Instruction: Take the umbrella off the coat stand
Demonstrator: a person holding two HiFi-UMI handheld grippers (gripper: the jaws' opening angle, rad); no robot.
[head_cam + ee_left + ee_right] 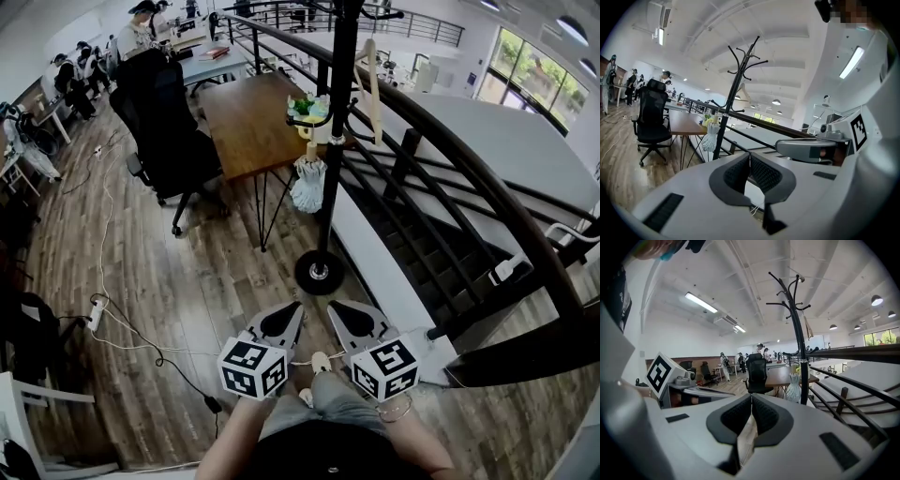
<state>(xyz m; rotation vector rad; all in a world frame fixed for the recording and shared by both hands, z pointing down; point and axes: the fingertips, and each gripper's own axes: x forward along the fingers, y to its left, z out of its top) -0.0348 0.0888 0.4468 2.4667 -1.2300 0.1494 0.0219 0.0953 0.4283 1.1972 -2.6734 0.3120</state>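
Umbrella (307,184), likely light and floppy, hangs on the coat stand (336,112) at twelve o'clock; I'd take its handle (311,150), left gripper (294,311) and right gripper (336,311) both closed, empty.

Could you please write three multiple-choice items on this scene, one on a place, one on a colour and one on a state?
1. Where is the umbrella?
A. hanging on the coat stand, beside the wooden table
B. lying on that table
C. on the floor

2. What colour is the umbrella's folded cloth?
A. red
B. white
C. black

3. How are the left gripper and the right gripper?
A. both open
B. the left shut on the umbrella
C. both shut and empty

Answers:
1 A: in the head view it dangles against the stand's pole.
2 B: the cloth shows white in all three views.
3 C: each gripper view shows its pads together with nothing between them.
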